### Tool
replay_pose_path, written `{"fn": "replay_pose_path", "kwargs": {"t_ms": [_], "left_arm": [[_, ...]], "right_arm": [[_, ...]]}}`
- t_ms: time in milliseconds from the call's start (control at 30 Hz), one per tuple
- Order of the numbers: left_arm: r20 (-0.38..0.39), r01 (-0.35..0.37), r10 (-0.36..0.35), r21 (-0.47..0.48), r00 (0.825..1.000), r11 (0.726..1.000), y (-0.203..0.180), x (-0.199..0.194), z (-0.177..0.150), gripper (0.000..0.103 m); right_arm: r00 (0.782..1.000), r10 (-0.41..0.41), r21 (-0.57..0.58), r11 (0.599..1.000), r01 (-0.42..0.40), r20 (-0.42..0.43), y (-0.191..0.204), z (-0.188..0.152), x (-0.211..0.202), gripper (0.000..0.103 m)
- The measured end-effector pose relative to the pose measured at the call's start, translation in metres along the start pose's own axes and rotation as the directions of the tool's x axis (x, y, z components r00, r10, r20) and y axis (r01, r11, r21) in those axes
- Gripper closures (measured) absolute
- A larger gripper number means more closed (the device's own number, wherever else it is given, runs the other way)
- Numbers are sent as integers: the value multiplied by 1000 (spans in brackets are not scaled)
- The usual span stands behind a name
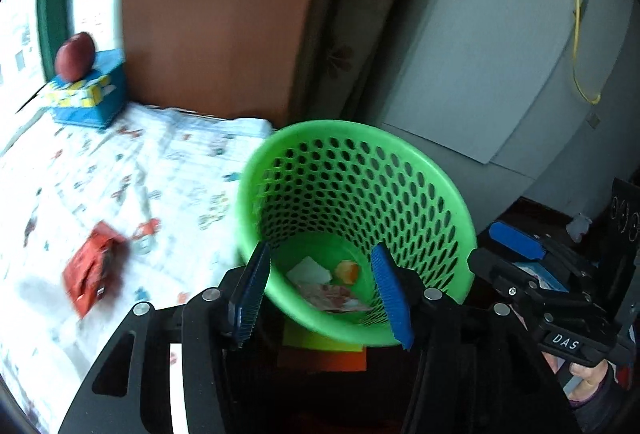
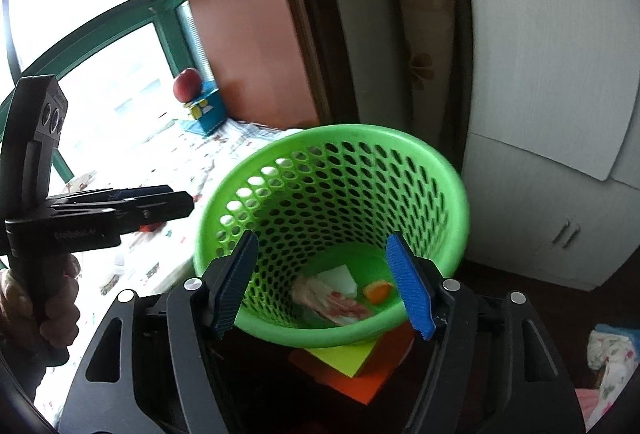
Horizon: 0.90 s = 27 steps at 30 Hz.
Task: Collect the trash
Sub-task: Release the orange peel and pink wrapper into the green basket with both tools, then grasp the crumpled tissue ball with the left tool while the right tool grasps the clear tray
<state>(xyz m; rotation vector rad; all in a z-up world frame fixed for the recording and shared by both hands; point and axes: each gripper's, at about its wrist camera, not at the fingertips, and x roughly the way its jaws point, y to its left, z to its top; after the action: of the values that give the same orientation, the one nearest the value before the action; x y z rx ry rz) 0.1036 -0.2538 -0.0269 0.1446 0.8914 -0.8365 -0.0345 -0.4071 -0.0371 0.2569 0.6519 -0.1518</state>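
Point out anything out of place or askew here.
A crumpled red wrapper lies loose on the patterned bedsheet, outside the green basket, which already holds scraps. An apple perched on a blue box also looks odd.

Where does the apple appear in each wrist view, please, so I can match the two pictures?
Left wrist: apple at far left, upper part, on the blue box.
Right wrist: apple left of centre, upper part, on the same box by the window.
Shared landmark: green basket, lower centre in both.
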Motion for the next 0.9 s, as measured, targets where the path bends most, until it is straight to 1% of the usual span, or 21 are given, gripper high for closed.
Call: {"fn": "replay_pose_path", "kwargs": {"t_ms": [67,133,200,267,367,533,633,800,900], "left_arm": [[15,-26,26,-18,1000,1000,9,-11,-5,48],[31,-63,64,-38,997,997,21,-24,-12,45],[44,-103,106,-57,993,993,35,-37,-21,39],[56,-140,146,-92,988,986,51,-50,-30,35],[66,-175,187,-155,980,972,79,-71,-46,35],[79,-231,259,-253,963,939,125,-105,-71,35],[74,-271,306,-304,949,913,148,-124,-87,35],[61,-325,374,-382,925,865,185,-157,-118,35],[51,-356,414,-421,909,834,206,-172,-135,35]], "right_arm": [[1000,17,-18,1000,-17,-4,10,1,2,33],[999,33,-33,999,-33,-5,18,2,3,31],[999,52,-53,997,-53,-13,31,4,6,29],[997,75,-74,994,-76,-21,44,4,9,29],[993,113,-105,987,-118,-43,67,2,16,28],[983,170,-150,972,-179,-71,105,-2,27,27],[973,210,-166,960,-224,-96,129,-3,36,27],[946,288,-187,931,-313,-153,170,-5,53,27],[923,332,-179,913,-366,-194,191,-6,66,27]]}}
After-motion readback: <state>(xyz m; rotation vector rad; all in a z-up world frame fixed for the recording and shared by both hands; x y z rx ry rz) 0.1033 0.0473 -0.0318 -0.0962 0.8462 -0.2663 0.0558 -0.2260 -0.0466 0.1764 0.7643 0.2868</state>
